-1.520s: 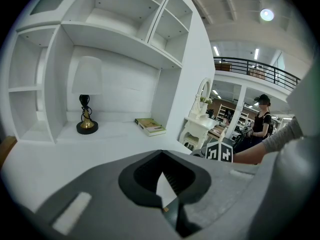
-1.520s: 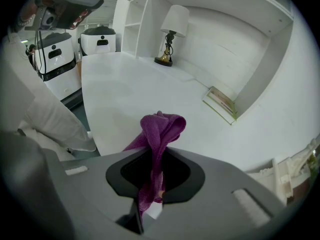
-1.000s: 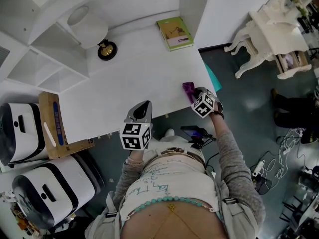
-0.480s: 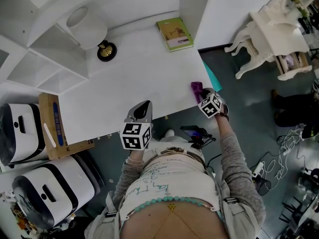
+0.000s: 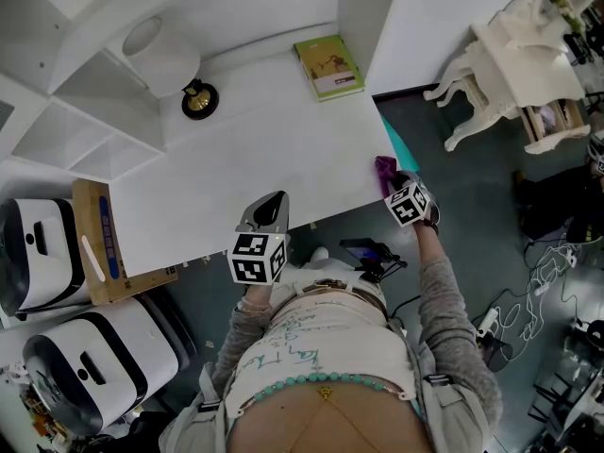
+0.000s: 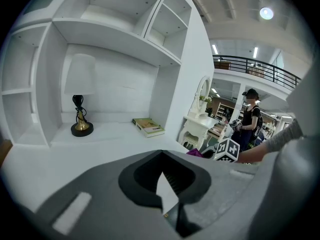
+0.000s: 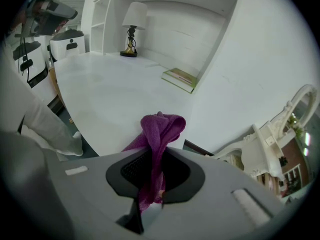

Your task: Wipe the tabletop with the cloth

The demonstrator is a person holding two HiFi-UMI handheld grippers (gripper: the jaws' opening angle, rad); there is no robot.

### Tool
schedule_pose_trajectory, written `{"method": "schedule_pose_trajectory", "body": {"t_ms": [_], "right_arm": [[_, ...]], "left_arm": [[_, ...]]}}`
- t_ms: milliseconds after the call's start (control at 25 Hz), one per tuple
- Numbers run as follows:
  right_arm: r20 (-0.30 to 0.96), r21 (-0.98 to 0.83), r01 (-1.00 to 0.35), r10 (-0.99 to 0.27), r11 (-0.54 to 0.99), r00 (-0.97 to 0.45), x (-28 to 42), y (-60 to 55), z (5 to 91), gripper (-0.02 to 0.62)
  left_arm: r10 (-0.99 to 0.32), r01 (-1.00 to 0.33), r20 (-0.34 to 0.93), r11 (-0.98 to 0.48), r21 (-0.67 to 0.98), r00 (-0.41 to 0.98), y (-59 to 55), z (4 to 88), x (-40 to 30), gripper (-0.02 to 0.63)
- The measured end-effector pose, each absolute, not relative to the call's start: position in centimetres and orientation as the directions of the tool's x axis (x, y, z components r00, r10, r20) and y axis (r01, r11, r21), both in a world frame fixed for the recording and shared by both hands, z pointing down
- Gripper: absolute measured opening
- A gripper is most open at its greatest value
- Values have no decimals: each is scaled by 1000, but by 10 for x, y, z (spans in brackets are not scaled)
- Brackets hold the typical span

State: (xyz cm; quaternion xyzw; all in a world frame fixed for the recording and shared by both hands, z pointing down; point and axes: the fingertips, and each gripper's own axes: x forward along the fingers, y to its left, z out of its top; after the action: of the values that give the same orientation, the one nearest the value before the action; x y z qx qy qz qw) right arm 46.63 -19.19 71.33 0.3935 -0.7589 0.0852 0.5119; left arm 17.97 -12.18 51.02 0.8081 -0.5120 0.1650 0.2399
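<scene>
A purple cloth [image 5: 385,169] [image 7: 156,144] is pinched in my right gripper [image 5: 396,189] [image 7: 150,184], which is shut on it at the right front corner of the white tabletop [image 5: 255,149] [image 7: 115,89]. The bunched cloth sticks out past the jaws over the table's edge. My left gripper [image 5: 269,217] [image 6: 167,204] rests at the front edge of the tabletop, jaws shut with nothing between them. From the left gripper view the right gripper's marker cube [image 6: 226,150] and a bit of the cloth [image 6: 194,153] show to the right.
A green book [image 5: 330,64] lies at the back right of the table, a lamp [image 5: 170,59] with a brass base at the back left. White shelves [image 5: 85,121] stand left, a cardboard box [image 5: 99,239] and white machines [image 5: 94,357] below. A white ornate table [image 5: 510,64] stands right. A person [image 6: 250,119] stands far off.
My right gripper has slid the cloth rightward and a little back along the front edge to the table's right corner. The left gripper has stayed still.
</scene>
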Motion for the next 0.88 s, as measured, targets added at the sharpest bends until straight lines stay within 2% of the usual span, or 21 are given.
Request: {"method": "schedule_pose_trajectory", "body": {"t_ms": [640, 880], "right_arm": [[850, 287, -780, -524, 556, -61, 505, -187, 716, 75], [843, 344, -801, -538, 490, 33, 522, -185, 715, 76]], "left_arm": [[-759, -912, 506, -342, 225, 410, -114, 510, 167, 2], [-781, -924, 495, -311, 222, 381, -109, 508, 149, 2]]}}
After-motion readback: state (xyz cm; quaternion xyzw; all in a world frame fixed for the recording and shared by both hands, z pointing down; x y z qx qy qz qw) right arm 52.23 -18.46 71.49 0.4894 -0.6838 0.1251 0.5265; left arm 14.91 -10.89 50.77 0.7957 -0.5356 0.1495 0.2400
